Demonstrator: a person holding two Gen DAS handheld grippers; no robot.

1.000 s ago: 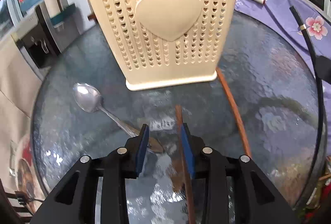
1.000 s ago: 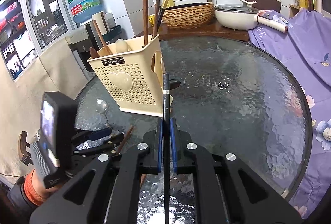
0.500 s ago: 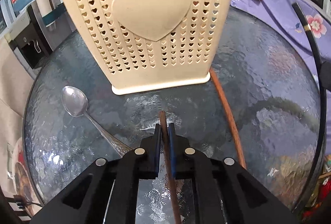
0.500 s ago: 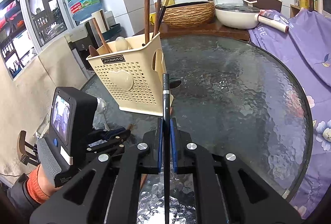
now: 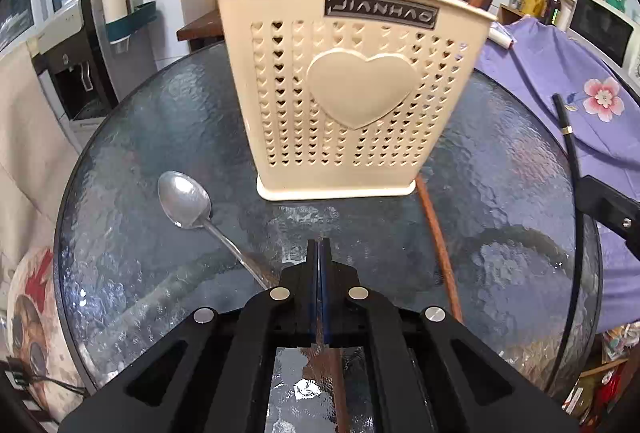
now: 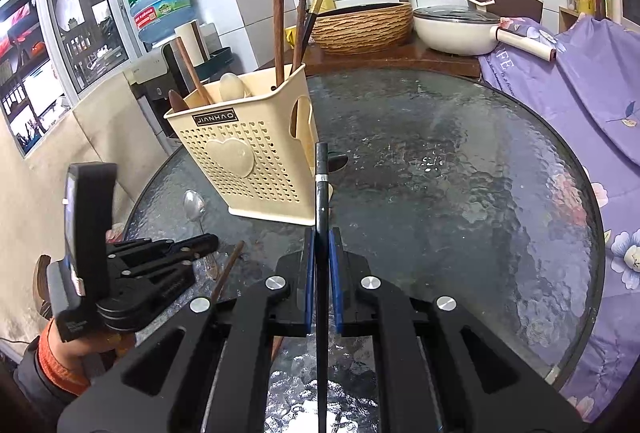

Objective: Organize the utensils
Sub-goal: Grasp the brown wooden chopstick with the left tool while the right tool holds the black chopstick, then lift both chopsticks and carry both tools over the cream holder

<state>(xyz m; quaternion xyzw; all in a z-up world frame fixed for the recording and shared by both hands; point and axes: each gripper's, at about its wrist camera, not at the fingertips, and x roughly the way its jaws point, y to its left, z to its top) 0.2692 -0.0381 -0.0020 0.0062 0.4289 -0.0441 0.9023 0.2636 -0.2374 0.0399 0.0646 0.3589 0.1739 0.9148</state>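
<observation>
A cream utensil holder [image 5: 352, 93] with a heart on its front stands on the round glass table [image 5: 520, 201]; it also shows in the right wrist view [image 6: 248, 161] with several chopsticks and spoons in it. My left gripper [image 5: 319, 249] is shut on a brown wooden chopstick [image 5: 332, 385], lifted off the table in front of the holder. A metal spoon [image 5: 185, 199] and a second brown chopstick [image 5: 438, 241] lie on the glass. My right gripper [image 6: 320, 237] is shut on a black chopstick [image 6: 321, 185] that points at the holder's right corner.
A purple flowered cloth [image 6: 592, 85] covers the right side. A counter behind the table holds a woven basin [image 6: 362, 27] and a white pan [image 6: 456, 29]. A water dispenser [image 5: 86, 45] stands at the left.
My left gripper closed on the brown chopstick and lifted it, tilting up so the holder's rim came into view. The right gripper stayed still with the black chopstick.
</observation>
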